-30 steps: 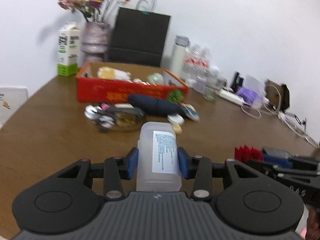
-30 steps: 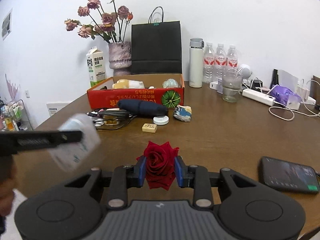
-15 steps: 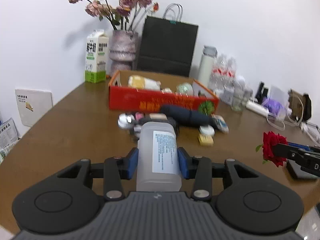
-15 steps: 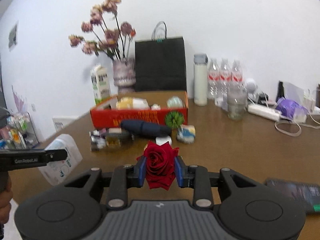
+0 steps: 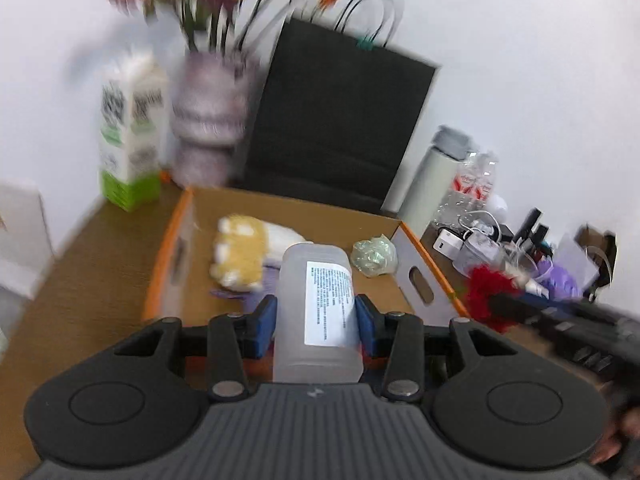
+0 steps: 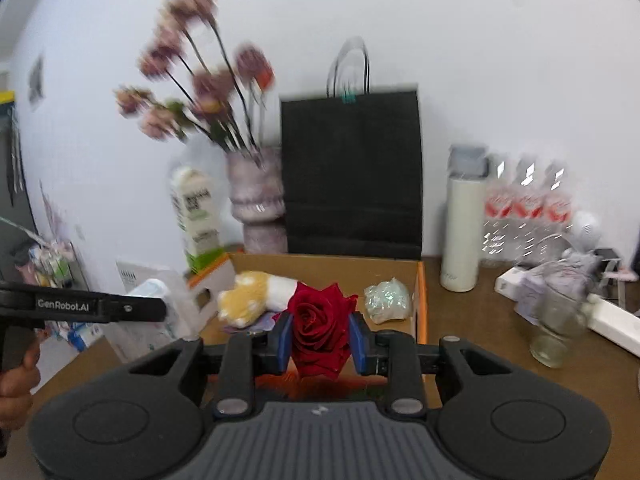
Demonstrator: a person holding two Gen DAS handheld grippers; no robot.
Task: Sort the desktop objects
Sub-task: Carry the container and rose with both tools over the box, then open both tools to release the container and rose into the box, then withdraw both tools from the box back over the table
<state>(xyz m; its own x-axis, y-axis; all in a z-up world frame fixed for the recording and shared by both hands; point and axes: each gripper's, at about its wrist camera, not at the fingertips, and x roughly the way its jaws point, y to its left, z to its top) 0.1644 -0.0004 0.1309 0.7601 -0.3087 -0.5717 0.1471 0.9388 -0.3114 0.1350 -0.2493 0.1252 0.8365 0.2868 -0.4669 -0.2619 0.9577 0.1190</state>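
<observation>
Both tongs have swung from the brown wooden counter [image 5: 80, 304] to over the orange cardboard box [image 5: 418, 254]: our left tongs [image 5: 316, 318] clamp the translucent plastic bottle [image 5: 316, 312], right tongs [image 6: 319, 336] clamp the red rose [image 6: 318, 332]; release at 12 o'clock looks next.

We note a deep red rose [image 6: 318, 330] and a translucent white bottle [image 5: 316, 312] with a white printed label. The box [image 5: 424, 276] is orange-edged, brown inside. Behind the box: black bag [image 6: 352, 172], green-and-white carton [image 5: 130, 136]. The desk [image 6: 500, 344] is brown.
</observation>
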